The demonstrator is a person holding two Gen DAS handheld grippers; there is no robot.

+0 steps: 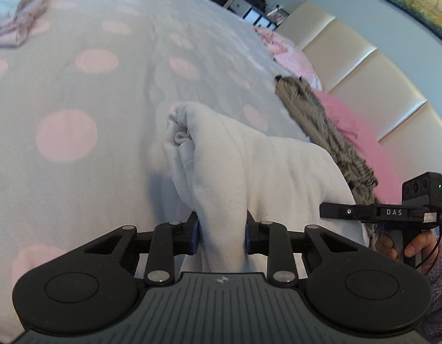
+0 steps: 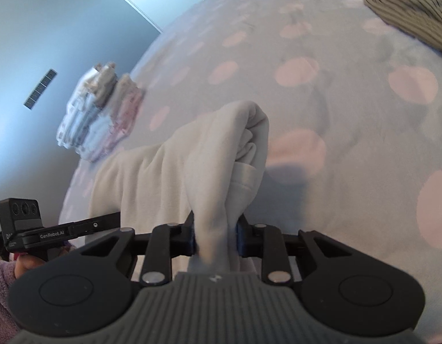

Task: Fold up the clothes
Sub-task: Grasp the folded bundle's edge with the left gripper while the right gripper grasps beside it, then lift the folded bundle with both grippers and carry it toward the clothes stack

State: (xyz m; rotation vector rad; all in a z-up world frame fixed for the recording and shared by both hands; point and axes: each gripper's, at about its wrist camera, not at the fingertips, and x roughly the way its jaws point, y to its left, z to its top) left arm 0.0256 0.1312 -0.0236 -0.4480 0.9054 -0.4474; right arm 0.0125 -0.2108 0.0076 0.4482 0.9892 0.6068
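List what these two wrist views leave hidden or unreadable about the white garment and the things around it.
- White garment: its kind and full shape; it is bunched, and both views cut its lower part behind the gripper bodies.
- Left gripper and right gripper pads: mostly buried in cloth.
- Folded stack: right wrist view, blurred, pieces uncountable.
- Striped garment: cut by the frame edge.

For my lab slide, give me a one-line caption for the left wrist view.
Left claw pinching a bunched white garment above a pink-dotted bedspread.
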